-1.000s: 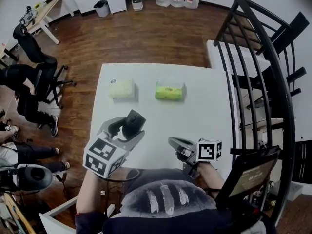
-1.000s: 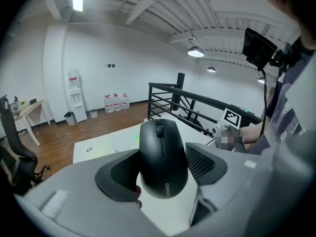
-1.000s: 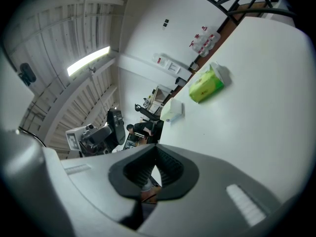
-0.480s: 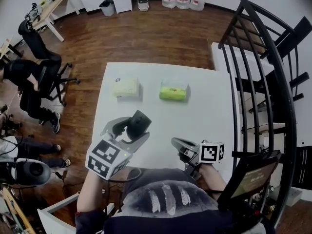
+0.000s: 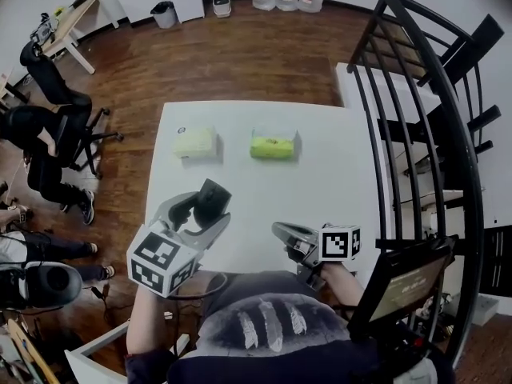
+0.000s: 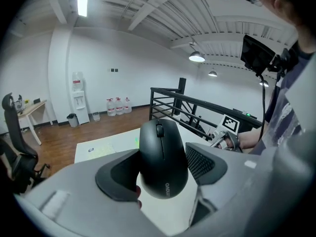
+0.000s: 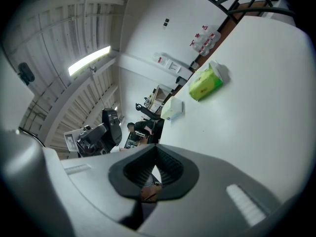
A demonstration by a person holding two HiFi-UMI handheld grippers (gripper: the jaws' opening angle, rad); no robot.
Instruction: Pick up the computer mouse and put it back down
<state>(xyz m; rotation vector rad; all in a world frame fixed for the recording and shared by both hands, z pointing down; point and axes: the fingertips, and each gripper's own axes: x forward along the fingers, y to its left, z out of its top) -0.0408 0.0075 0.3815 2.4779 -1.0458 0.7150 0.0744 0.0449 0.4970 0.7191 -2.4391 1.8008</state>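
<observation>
Clamping the black computer mouse (image 6: 163,157) from both sides, the left gripper's (image 5: 204,206) fingers (image 6: 205,162) hold it over the near left part of the white worktop (image 5: 328,174). At the near right, the right gripper's (image 5: 280,232) fingers (image 7: 170,169) are pressed together, empty. A pale tissue pack (image 5: 198,142) and a green tissue pack (image 5: 274,145) lie farther off.

wood floor (image 5: 240,54) | white walls (image 6: 123,48) | black railing (image 5: 458,94) | white table (image 5: 336,166) | ceiling lamps (image 6: 196,58) lit

Mouse (image 6: 162,149) flank — hidden behind left tool (image 6: 163,171)
</observation>
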